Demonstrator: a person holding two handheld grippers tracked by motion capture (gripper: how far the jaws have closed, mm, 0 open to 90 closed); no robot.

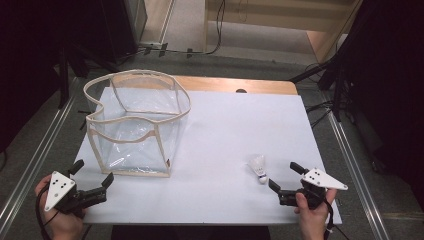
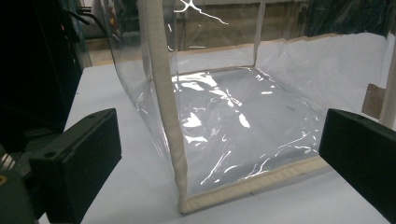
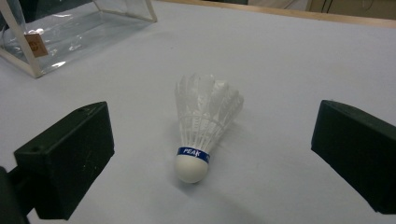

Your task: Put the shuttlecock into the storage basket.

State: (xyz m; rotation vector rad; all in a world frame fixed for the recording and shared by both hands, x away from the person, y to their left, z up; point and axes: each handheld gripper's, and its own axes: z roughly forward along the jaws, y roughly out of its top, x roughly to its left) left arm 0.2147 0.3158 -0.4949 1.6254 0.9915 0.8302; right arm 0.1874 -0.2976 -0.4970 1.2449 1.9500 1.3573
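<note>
A white feather shuttlecock (image 1: pixel 258 168) lies on its side on the white table top (image 1: pixel 225 130), its cork end toward the person. Its cork carries a blue band (image 3: pixel 193 152). My right gripper (image 1: pixel 284 176) is open just behind it at the front right, and in the right gripper view the shuttlecock (image 3: pixel 203 121) lies between the wide-apart jaws, touching neither. A clear plastic bag with beige trim (image 1: pixel 135 122) stands open-topped at the left. My left gripper (image 1: pixel 92 173) is open just in front of the bag's near corner (image 2: pixel 168 140), with nothing held.
A strip of wooden table (image 1: pixel 235 85) shows beyond the white sheet at the back. Metal rails (image 1: pixel 30 165) run along both sides, with dark stands and floor cables (image 1: pixel 320 107) beyond. A small brown tag (image 3: pixel 35 45) hangs on the bag's corner.
</note>
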